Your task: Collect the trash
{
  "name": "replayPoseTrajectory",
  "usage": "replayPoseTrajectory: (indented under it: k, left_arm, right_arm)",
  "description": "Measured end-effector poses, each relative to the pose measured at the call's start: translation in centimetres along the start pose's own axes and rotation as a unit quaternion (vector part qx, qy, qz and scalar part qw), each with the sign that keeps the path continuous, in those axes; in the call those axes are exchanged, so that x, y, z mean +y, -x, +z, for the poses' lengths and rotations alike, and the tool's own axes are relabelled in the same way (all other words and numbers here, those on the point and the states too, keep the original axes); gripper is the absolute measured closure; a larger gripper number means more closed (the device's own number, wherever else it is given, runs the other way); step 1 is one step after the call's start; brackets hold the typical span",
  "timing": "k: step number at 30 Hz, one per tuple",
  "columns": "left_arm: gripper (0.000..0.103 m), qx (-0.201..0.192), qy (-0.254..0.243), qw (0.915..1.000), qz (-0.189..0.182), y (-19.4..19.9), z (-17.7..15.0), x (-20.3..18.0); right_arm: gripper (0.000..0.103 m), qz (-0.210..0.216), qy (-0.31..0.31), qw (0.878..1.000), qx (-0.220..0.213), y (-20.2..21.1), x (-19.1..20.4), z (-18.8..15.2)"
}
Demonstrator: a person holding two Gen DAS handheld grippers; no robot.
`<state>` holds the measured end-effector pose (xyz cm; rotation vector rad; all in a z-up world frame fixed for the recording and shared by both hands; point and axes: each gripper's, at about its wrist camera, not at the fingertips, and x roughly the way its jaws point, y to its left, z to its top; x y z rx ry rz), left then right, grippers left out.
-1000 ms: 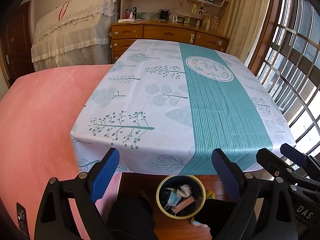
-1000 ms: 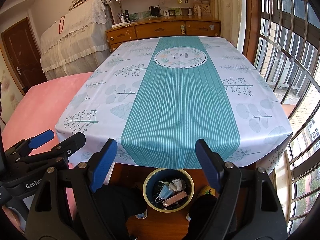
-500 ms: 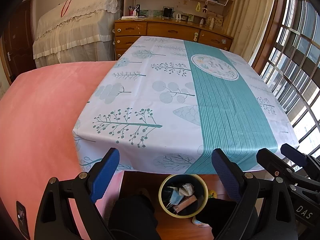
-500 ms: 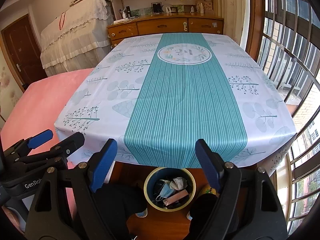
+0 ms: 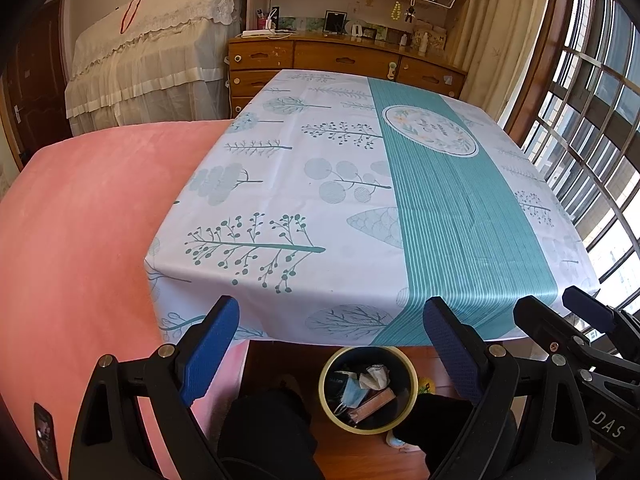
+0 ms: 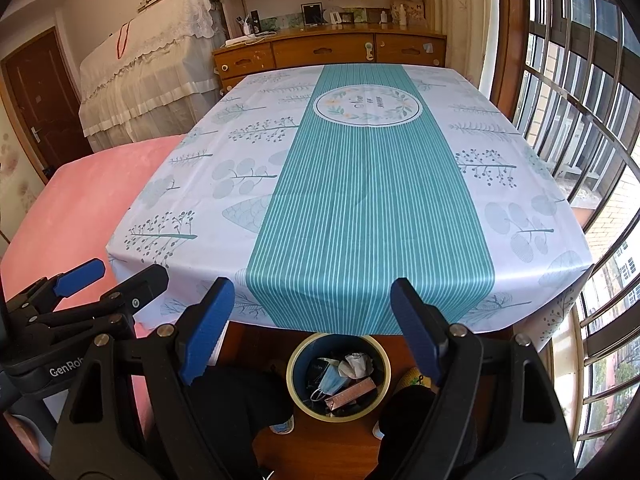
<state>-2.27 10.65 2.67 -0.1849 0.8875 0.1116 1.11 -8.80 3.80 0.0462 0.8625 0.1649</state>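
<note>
Evidently both the left gripper (image 5: 331,354) and right gripper (image 6: 312,330) are held empty, fingers apart, above the filled bin (image 6: 338,376) set below the table's (image 6: 360,200) near edge

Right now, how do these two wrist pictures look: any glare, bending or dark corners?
Left wrist view: fisheye bows the window bars, corners vignette black, daylight blows out the lower panes. Right wrist view: same curving on the window bars, soft sheen on the tablecloth, trash bin shaded under the table edge yet sharp.
</note>
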Motion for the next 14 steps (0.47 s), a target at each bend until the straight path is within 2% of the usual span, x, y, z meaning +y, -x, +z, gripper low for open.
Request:
replayPoseTrajectory:
  k: [14]
  left_arm:
    - [0.009,-0.013,-0.014,0.9998,0.003,0.69,-0.06,0.01]
  right_arm:
    - [0.025,0.000,-0.001,1.000,-0.006,0.32,0.00,-0.26]
